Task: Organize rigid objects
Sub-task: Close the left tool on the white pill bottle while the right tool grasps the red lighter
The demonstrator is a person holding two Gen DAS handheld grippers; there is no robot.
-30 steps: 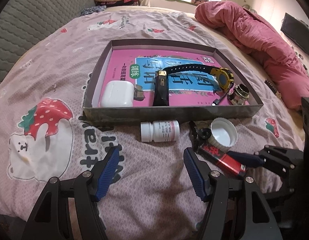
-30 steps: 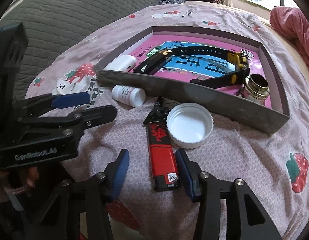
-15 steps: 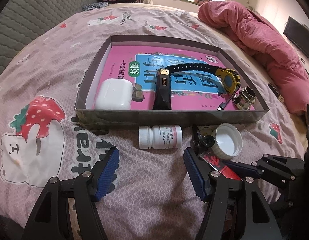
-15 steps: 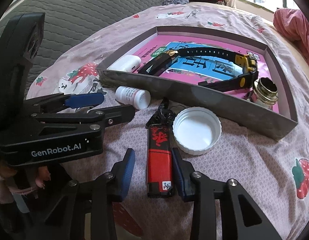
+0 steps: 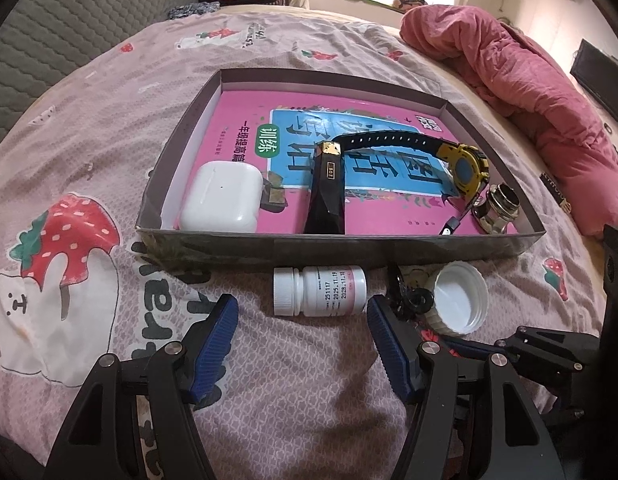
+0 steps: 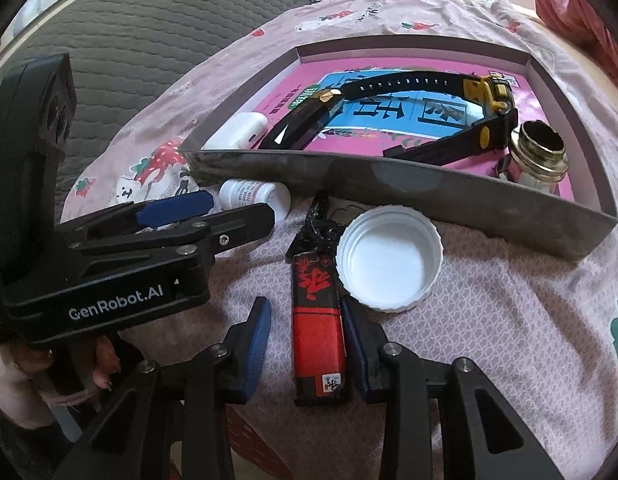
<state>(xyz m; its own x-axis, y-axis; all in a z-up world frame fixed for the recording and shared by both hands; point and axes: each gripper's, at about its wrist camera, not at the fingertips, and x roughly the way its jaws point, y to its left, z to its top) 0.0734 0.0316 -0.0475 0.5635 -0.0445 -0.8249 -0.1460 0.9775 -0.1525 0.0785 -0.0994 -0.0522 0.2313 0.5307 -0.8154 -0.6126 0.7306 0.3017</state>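
**Colours on the bed**

The bed sheet (image 5: pixel 109 128) is pale pink with red strawberries and white bears. The tray (image 5: pixel 349 250) is grey. Inside it, the book (image 5: pixel 245 136) is bright pink and blue. The watch (image 5: pixel 465 164) is black and yellow. The earbud case (image 5: pixel 221 196) is white. The lighter (image 6: pixel 319 320) is red and black. The pill bottle (image 5: pixel 321 290) and the cap (image 6: pixel 389 258) are white. The blanket (image 5: pixel 529 80) is dark pink.

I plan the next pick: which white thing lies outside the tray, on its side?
The white pill bottle, lying capped beside the upturned white lid.
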